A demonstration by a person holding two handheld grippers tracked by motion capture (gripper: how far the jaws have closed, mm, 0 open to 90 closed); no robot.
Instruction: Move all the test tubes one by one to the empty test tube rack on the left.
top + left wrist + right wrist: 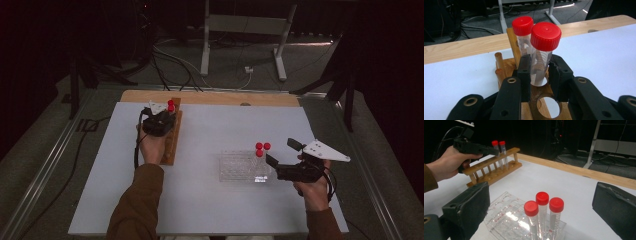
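On the white tabletop (210, 200), which covers most of a wooden bench, two racks stand well apart: a wooden rack (172, 142) toward the person's left and a clear plastic rack (240, 167) toward the right. The work in hand looks like moving red-capped tubes from the clear rack across to the wooden one.

The left gripper (539, 72) sits over the far end of the wooden rack, its jaws drawn in narrow on a red-capped tube (541, 60) that stands upright in a hole, the pads pressing its clear wall from both sides. A second capped tube (523, 37) stands in the next hole just behind it, already seated. Nearer holes in the rack are still vacant.

The right gripper (541, 207) waits just beside the clear rack with its jaws spread wide and nothing between the pads. In front of it three more capped tubes (542, 212) stand close together in one corner of that rack.

By my reading the job is under halfway: one tube is placed, the gripped one is at its hole and seems only to need releasing, and three remain to be carried over. The tube's smooth, narrow wall could tilt as the pads let go.
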